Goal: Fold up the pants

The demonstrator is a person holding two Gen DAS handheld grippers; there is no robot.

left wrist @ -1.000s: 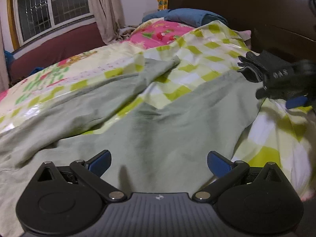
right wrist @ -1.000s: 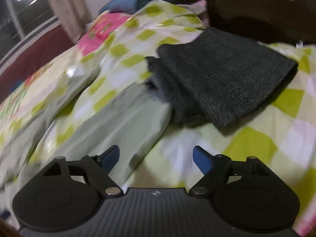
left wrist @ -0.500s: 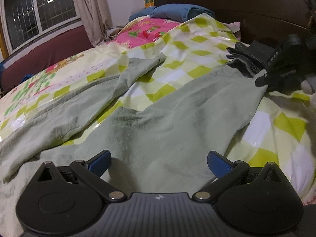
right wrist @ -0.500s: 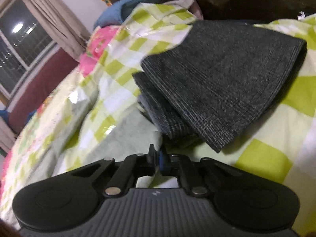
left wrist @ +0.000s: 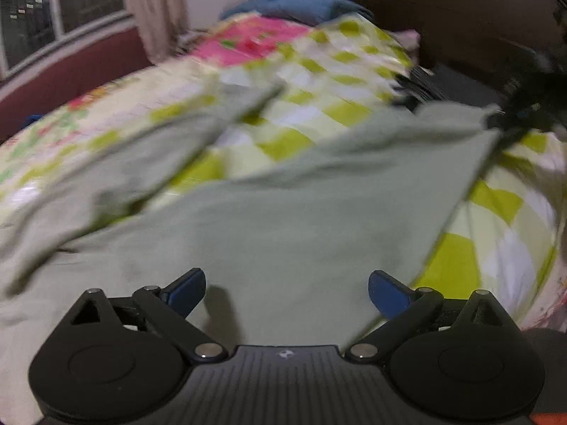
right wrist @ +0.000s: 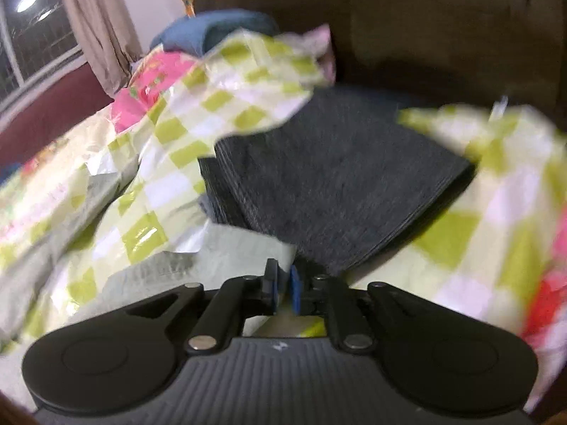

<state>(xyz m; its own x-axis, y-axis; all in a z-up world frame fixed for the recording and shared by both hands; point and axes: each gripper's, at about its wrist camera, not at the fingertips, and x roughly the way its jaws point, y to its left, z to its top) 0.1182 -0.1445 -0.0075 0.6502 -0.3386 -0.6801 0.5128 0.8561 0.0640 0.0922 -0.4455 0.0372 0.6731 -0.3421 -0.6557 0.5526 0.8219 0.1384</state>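
Checked yellow-green and white bedding is covering the bed [left wrist: 312, 113], which is filling most of both views, with a dark headboard [right wrist: 425, 28] rising behind it and a curtained window [left wrist: 71, 10] off to the side. Pale green pants [left wrist: 283, 219] are lying spread across the bedcover, one leg trailing away toward the window side and the broad part stretching toward the headboard, where a far corner is being lifted clear of the cover. A folded dark grey garment [right wrist: 336, 184] is sitting just beyond that corner, near the headboard. Nearest to me, the left gripper [left wrist: 285, 288] is hovering over the wide part of the pants with its blue pads spread apart and nothing between them. The right gripper [right wrist: 282, 288] is almost closed, its jaws easing slightly apart while a thin edge of the green cloth is sitting pinched between the blue pads. The cloth is looking light, limp and thin, so I judge it will drape and sag wherever it is unsupported, and may slide on the glossy cover. Taking it by hems or corners, one in each gripper, seems the surest hold; the left one will probably need a near edge or the waistband side, though blur is hiding which end is which.
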